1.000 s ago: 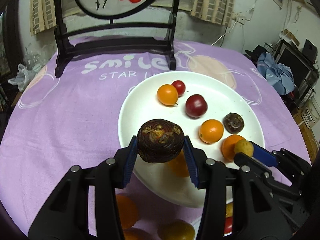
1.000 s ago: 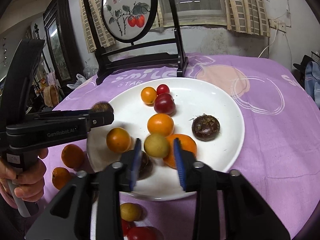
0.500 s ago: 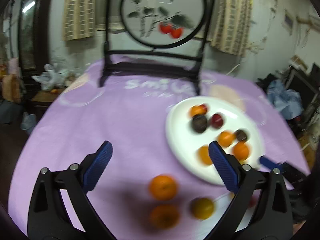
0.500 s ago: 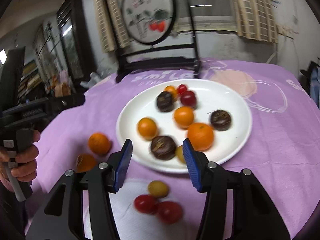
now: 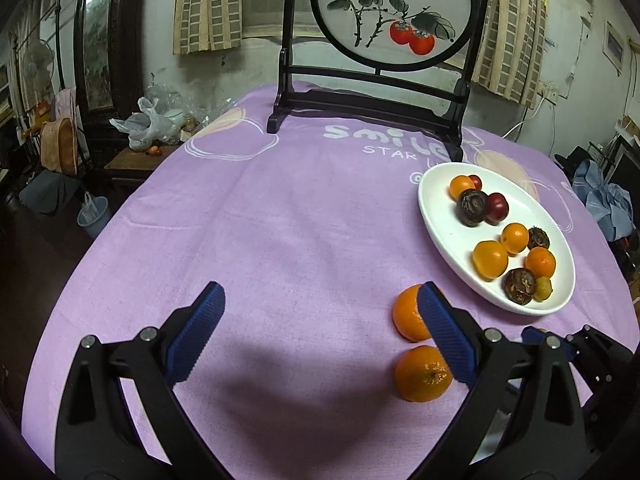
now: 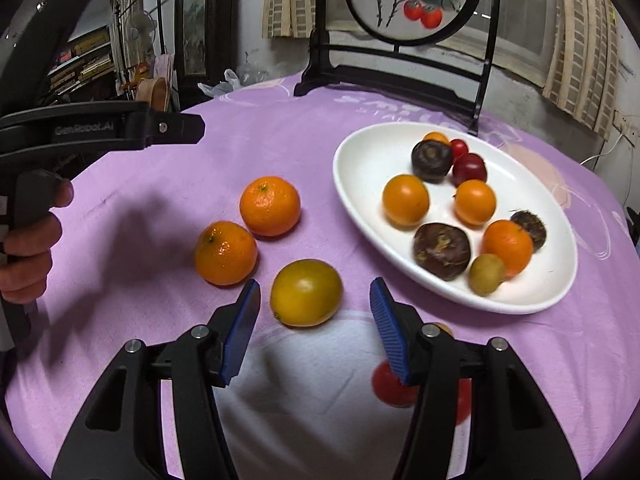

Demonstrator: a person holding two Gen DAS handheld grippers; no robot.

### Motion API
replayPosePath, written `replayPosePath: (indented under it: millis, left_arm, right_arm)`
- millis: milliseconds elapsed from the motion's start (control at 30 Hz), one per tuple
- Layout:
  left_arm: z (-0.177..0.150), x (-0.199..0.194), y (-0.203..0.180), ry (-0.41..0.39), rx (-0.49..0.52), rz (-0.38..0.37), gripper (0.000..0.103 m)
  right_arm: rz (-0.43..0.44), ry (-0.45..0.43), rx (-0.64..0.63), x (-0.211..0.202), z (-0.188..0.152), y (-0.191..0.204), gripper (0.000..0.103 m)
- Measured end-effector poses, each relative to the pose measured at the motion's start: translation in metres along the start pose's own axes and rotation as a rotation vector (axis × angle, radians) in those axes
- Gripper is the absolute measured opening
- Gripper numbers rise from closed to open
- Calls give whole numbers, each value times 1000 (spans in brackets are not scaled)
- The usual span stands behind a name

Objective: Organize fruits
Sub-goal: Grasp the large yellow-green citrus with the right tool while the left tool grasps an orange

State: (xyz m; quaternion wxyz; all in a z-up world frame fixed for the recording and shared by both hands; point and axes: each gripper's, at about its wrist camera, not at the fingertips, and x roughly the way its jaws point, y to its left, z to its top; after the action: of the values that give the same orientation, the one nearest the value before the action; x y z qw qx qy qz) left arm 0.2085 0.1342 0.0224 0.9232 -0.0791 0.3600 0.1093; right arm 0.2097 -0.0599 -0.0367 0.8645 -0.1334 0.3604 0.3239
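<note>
Showing only from the right wrist: yellow fruit (image 6: 306,293) before opening, empty jaws; left jaws wide, empty.

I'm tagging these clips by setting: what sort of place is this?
Probably a lived-in home room: a table under a purple cloth, a painted persimmon table screen before curtained windows, and shelves of household clutter.
</note>
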Motion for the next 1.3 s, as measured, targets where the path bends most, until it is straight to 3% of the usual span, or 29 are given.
replayPosePath:
  millis: [333,600,1000,1167,1300]
  left_arm:
    - [-5,-5,-16,-18,68,8,98]
    - [-6,-6,-18,-23,77,11,98]
    - [-6,-6,-16,-19,70,10,98]
    - [-8,-6,-13,-5,54,-8,98]
    - [-15,-1,-22,52,94,-62,98]
  right_arm:
    - [29,45,99,10,2,-9,58]
    - [32,53,83,12,2,-1,45]
    - [41,62,80,12,0,-1,41]
    - [74,-24,150,-13,6,-17,41]
    - [56,-100,203,-37,10,-36,41]
